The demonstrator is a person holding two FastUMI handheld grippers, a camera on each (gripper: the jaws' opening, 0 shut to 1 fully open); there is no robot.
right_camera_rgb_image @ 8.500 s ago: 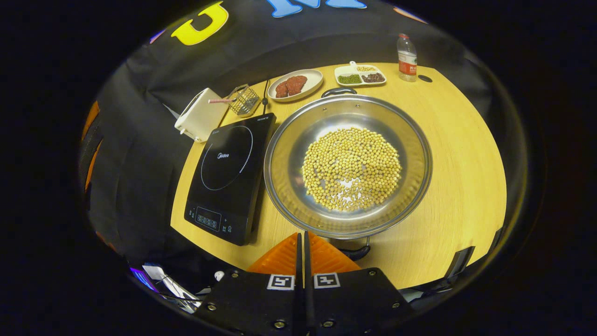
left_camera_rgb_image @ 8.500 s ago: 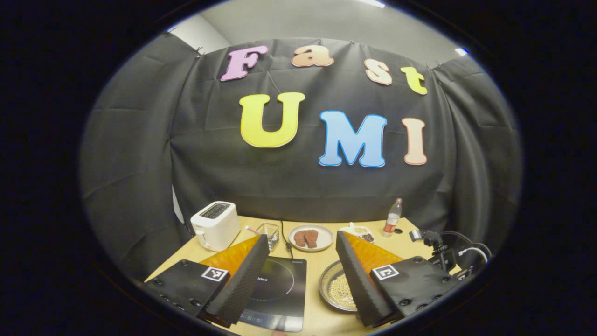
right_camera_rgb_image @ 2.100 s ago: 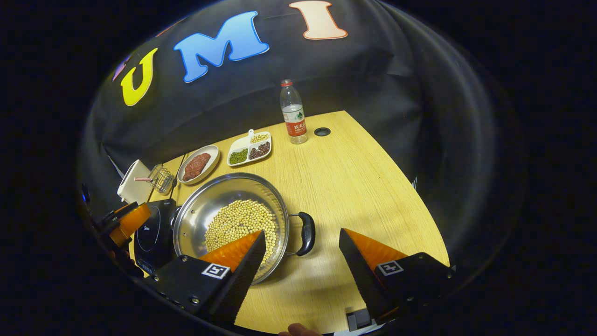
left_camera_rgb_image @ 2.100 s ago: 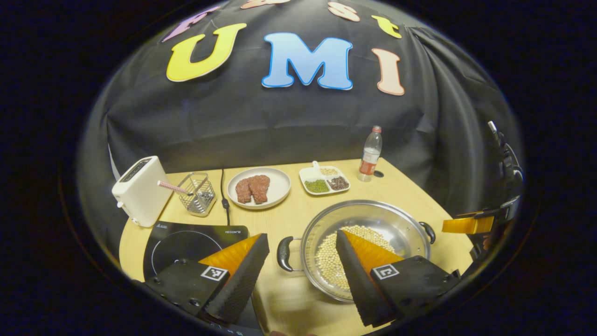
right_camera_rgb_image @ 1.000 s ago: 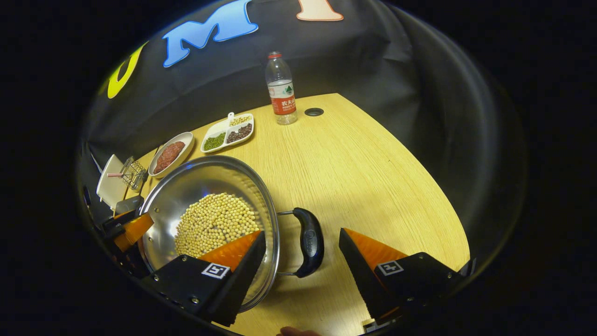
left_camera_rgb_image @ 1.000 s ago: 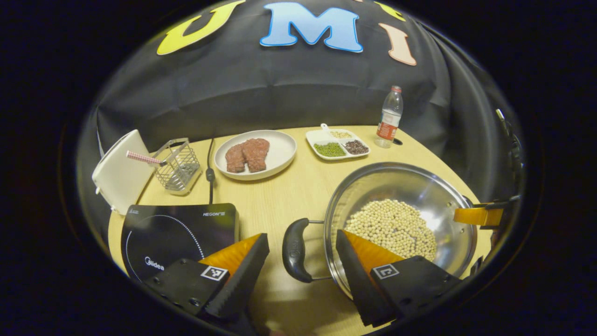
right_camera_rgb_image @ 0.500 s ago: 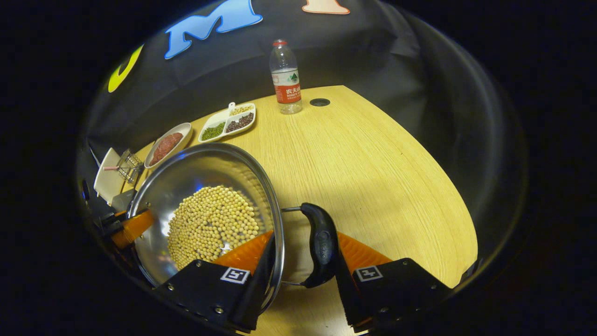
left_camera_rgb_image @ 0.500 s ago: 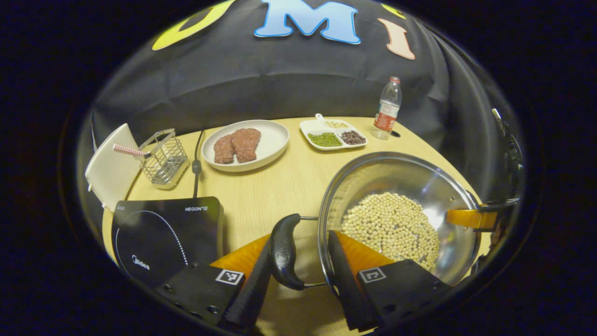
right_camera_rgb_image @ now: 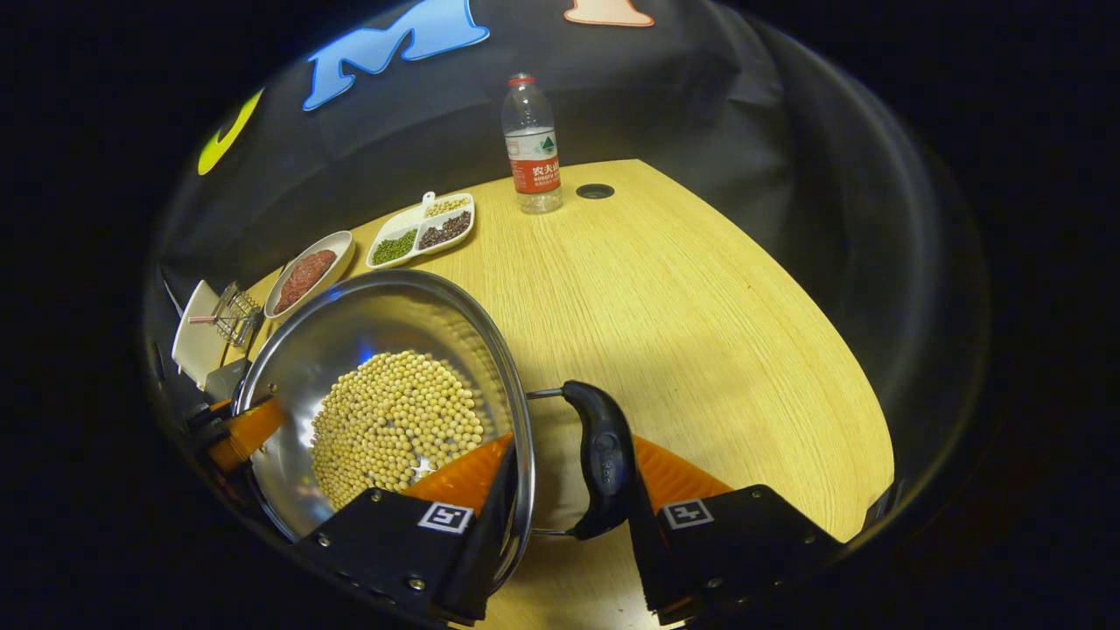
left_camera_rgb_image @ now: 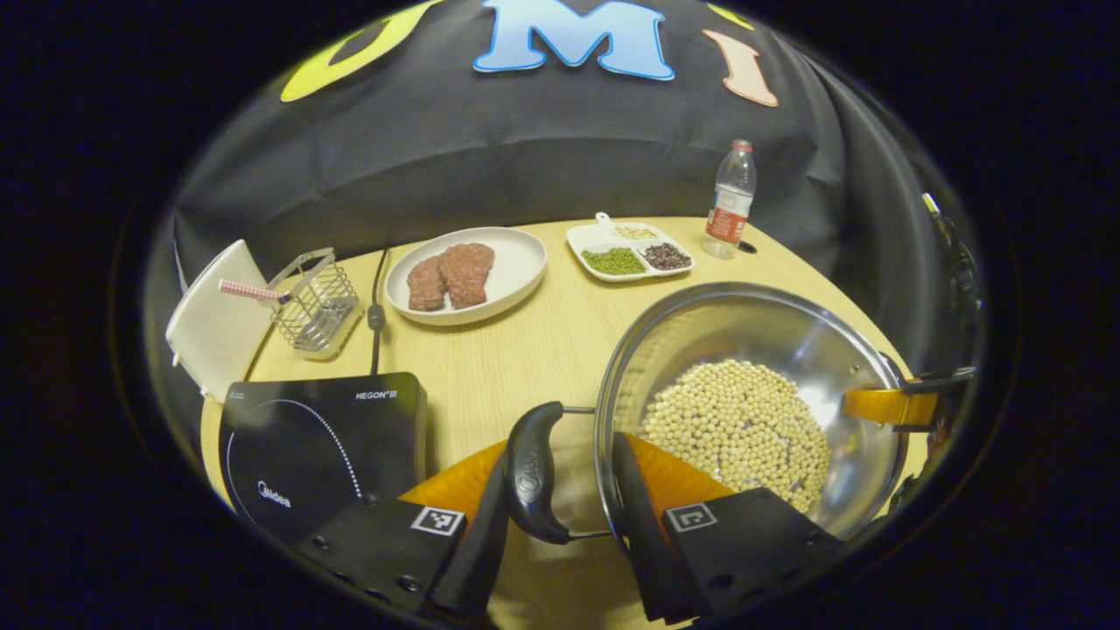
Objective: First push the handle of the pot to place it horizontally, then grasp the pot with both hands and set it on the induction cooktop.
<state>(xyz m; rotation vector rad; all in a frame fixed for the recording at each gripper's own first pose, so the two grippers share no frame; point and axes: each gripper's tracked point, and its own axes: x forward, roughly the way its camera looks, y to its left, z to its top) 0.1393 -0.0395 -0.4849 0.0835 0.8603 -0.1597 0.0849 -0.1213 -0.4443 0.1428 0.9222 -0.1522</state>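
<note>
Left gripper [left_camera_rgb_image: 560, 516]: clenched across the pot's near handle [left_camera_rgb_image: 530, 472] and rim.
Right gripper [right_camera_rgb_image: 567, 507]: likewise clamped on the opposite handle [right_camera_rgb_image: 601, 455] and rim.
Pot [left_camera_rgb_image: 744, 350]: between the 2 grippers, full of loose beans [left_camera_rgb_image: 739, 433].
Induction cooktop [left_camera_rgb_image: 315, 446]: just left of the left gripper.
Risk: uneven lifting would tilt the pot and spill beans; a slipping rim could drop 1 side.
Risk: a low carry could catch the cooktop's edge.
</note>
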